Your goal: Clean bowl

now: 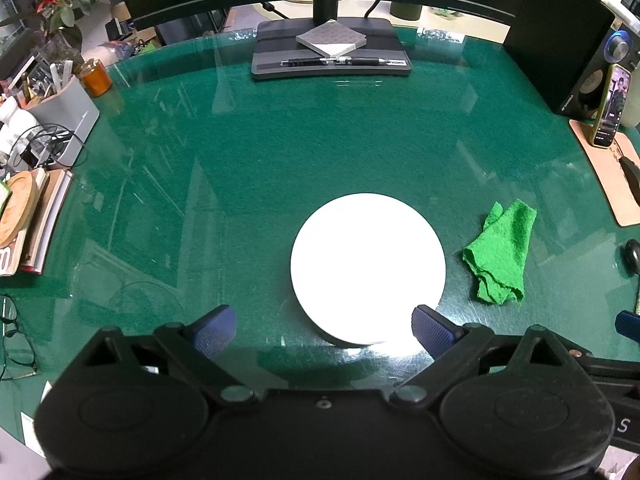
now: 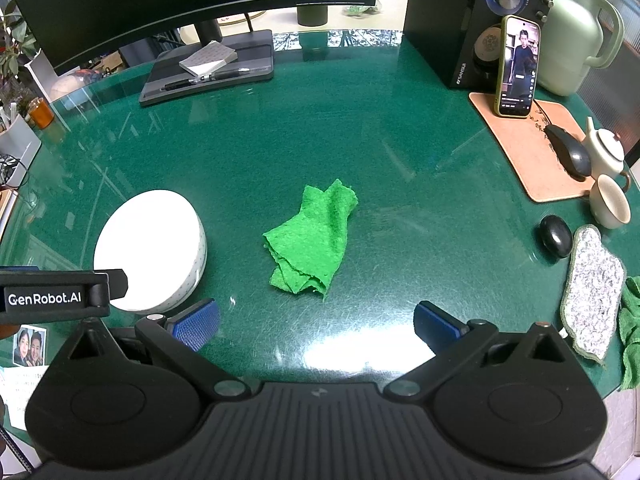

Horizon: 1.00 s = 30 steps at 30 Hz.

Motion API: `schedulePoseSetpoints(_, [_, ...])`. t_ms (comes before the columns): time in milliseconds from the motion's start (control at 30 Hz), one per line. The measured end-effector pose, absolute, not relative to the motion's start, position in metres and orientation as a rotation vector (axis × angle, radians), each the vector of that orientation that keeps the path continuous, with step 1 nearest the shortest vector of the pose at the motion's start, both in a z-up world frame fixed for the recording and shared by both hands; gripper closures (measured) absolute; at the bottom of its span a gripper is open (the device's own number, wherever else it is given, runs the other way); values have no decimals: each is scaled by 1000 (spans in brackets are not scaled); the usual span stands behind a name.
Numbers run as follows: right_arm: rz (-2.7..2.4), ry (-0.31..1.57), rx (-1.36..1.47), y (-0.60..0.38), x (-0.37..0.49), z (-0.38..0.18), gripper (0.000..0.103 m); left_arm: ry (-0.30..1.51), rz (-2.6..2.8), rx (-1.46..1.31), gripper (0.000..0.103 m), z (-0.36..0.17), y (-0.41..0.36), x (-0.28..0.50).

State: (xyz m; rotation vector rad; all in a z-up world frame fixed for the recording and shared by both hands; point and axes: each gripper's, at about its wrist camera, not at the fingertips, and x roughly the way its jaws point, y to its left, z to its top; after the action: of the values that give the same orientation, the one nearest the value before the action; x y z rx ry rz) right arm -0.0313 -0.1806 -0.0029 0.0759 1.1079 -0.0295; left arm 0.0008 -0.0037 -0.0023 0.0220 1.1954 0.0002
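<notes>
green cloth (image 2: 312, 240) lies right of bowl (image 1: 368, 268), untouched; both grippers' jaws wide, empty. next, likely: right gripper (image 2: 316, 322) takes cloth.

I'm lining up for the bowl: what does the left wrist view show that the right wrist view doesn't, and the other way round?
Only the left wrist view: black-framed eyeglasses and a stack of books at the desk's left edge.

Only the right wrist view: a small white ceramic teapot, a cream cup, a pale green jug and a grey speckled mat.

Both: the round white bowl, the crumpled green cloth beside it, untouched, and the propped-up phone. The left tool and right tool are open, holding nothing.
</notes>
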Motion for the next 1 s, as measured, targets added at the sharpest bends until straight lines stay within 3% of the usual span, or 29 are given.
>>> schedulePoseSetpoints(1000, [-28,1109,59,-177,-31,-4,0,1202,-7,15,8,-3,-1,2])
